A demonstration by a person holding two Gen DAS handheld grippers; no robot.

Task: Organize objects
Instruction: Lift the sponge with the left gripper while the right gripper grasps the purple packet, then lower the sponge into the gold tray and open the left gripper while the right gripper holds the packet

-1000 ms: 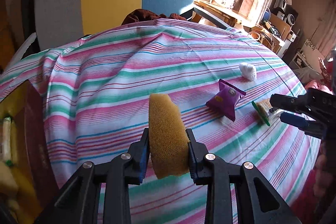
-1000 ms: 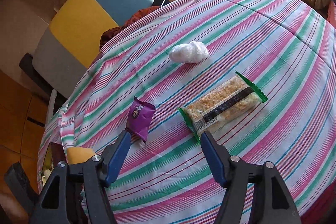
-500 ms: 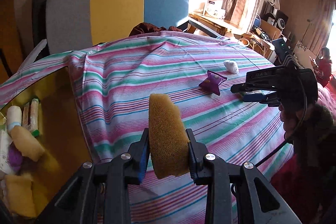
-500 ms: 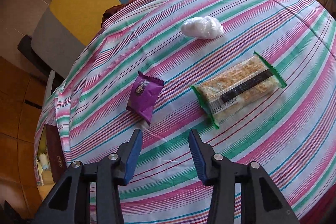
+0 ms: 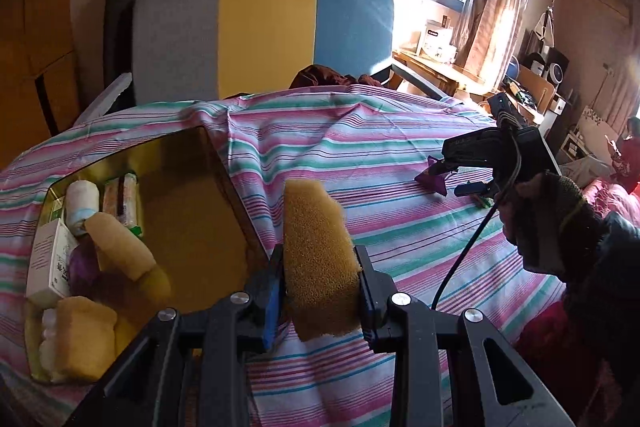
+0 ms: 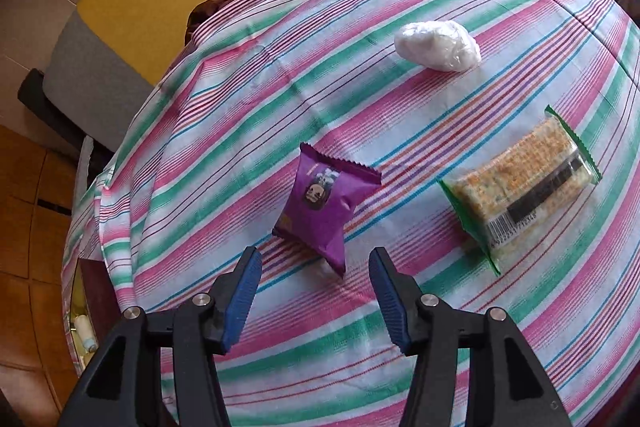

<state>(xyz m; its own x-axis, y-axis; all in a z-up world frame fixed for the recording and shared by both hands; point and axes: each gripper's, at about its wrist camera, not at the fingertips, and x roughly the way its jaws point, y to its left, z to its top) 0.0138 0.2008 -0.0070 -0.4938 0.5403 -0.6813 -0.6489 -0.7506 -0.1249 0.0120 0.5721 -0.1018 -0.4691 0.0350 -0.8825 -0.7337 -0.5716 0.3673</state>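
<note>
Snack packet (image 6: 326, 205) left of cracker pack (image 6: 520, 187), wrapped bundle (image 6: 438, 45) behind both.

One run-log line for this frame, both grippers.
left gripper: shut on sponge, beside gold tin | right gripper: open, just widened, nearing purple packet | next: grasp

Left hand-held gripper (image 5: 320, 283) clamped, angled down; right hand-held gripper (image 6: 316, 291) just opening, apparently empty.

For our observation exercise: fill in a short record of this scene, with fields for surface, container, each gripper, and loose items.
surface: striped tablecloth
container: yellow box, already holding several items
left gripper: jaws shut on yellow sponge
right gripper: jaws open, just been widening, nothing between them, close to purple snack packet
loose items: cracker pack, white wad
</note>
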